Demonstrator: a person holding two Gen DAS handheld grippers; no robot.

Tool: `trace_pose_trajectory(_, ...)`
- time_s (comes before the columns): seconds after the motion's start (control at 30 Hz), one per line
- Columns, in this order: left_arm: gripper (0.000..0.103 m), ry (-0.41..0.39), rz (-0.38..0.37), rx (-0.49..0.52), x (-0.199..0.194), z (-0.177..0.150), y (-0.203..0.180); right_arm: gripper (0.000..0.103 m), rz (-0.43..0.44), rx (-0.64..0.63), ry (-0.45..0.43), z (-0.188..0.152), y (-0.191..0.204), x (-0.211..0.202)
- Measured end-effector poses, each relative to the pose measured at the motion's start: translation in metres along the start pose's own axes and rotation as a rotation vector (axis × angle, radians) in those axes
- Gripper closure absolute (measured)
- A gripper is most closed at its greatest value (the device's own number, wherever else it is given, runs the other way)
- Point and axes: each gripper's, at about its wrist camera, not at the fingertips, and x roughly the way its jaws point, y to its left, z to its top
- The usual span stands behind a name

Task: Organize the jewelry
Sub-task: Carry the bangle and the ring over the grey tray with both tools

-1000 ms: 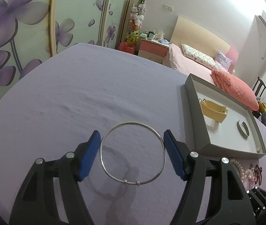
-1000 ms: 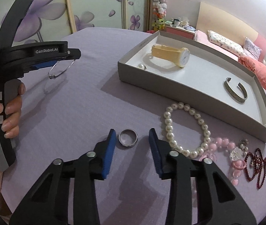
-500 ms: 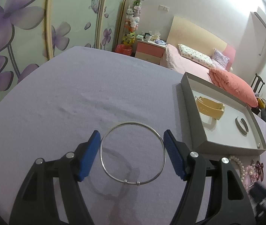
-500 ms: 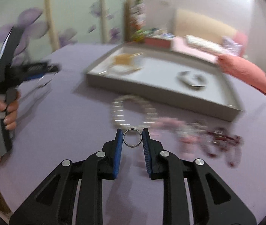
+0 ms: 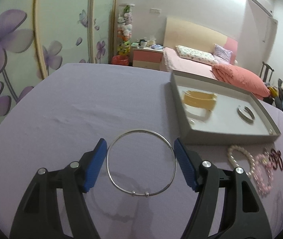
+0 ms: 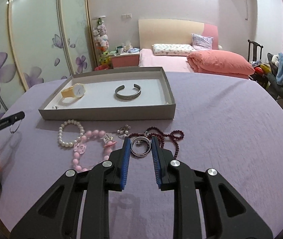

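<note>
Lilac cloth covers the table [image 6: 231,119], where the right gripper [image 6: 140,145], jaws just closed on a small ring [image 6: 140,147], and the left gripper [image 5: 140,159], pinching a thin bangle [image 5: 141,162], hover short of the tray's [image 6: 109,113] near edge, so either round, slick piece could squirt out.

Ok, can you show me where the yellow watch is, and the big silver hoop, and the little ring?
yellow watch [image 6: 79,90], right wrist view, on its white face.
big silver hoop [image 5: 121,137], left wrist view, on its upper left wire.
little ring [image 6: 141,155], right wrist view, on its lower band.
</note>
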Motion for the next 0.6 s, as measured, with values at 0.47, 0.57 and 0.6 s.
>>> trace_pose_trajectory(0.47,0.035,-0.106,-0.119,0.087,-0.055,-0.006,-0.051,0.080,0.035,0.013,-0.134,0.026,-0.002,-0.020)
trace_pose_trajectory(0.57,0.035,-0.167,-0.121,0.103,-0.068,-0.002,-0.061,0.080,0.042,0.008,-0.190,0.036,0.001,-0.030)
trace_pose_trajectory(0.6,0.035,-0.184,-0.122,0.107,-0.073,-0.002,-0.063,0.080,0.045,0.005,-0.206,0.038,0.002,-0.033)
